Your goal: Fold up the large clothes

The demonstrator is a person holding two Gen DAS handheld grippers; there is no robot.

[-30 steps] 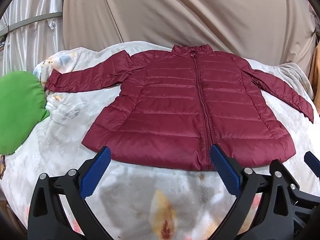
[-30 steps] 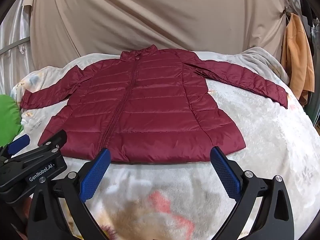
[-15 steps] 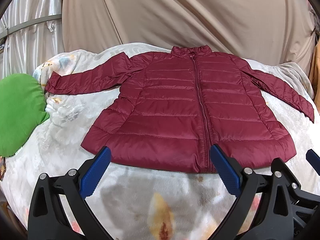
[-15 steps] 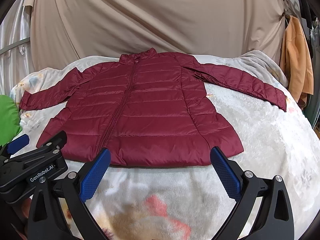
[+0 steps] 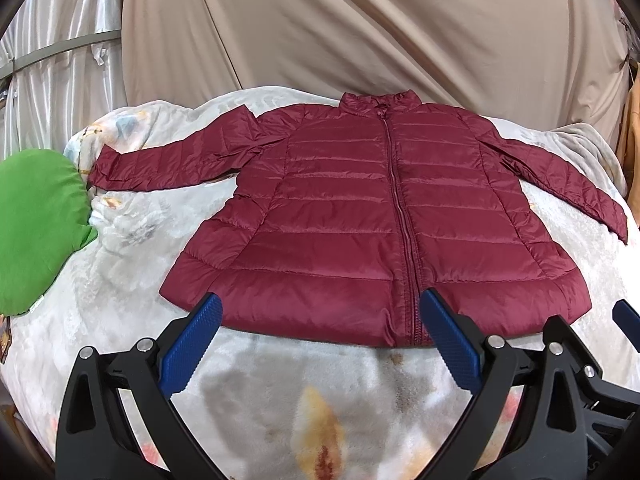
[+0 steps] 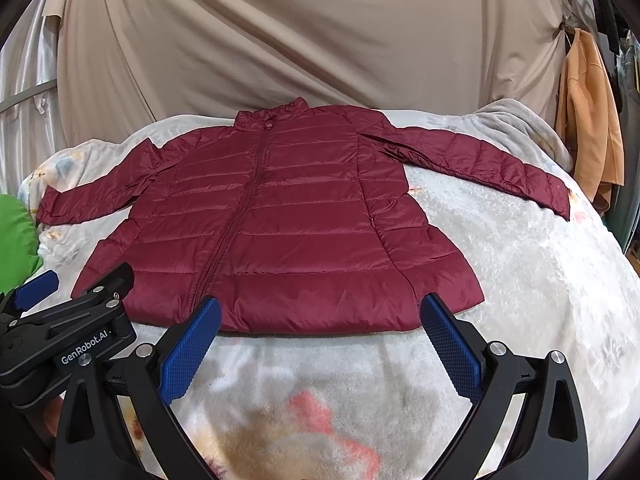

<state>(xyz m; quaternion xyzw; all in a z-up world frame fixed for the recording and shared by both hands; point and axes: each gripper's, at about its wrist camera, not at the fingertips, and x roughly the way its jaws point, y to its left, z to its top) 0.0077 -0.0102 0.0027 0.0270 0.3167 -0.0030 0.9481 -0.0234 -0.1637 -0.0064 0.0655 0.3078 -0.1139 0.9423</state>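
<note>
A maroon quilted puffer jacket (image 5: 360,216) lies flat, zipped, front up, on a pale floral blanket (image 5: 120,280), collar far, both sleeves spread out. It also shows in the right wrist view (image 6: 288,224). My left gripper (image 5: 320,320) is open and empty, its blue pads (image 5: 192,344) just over the hem's left half. My right gripper (image 6: 320,320) is open and empty, at the hem's right half. The left gripper's body (image 6: 68,344) shows at the lower left of the right wrist view.
A green cushion (image 5: 36,224) lies at the blanket's left edge. A beige curtain (image 5: 360,32) hangs behind. An orange garment (image 6: 592,120) hangs at the far right. The blanket (image 6: 540,280) drops away at its right edge.
Both grippers have moved slightly forward toward the jacket's hem; the jacket sits a little lower and nearer in both views. The jacket itself has not moved.
</note>
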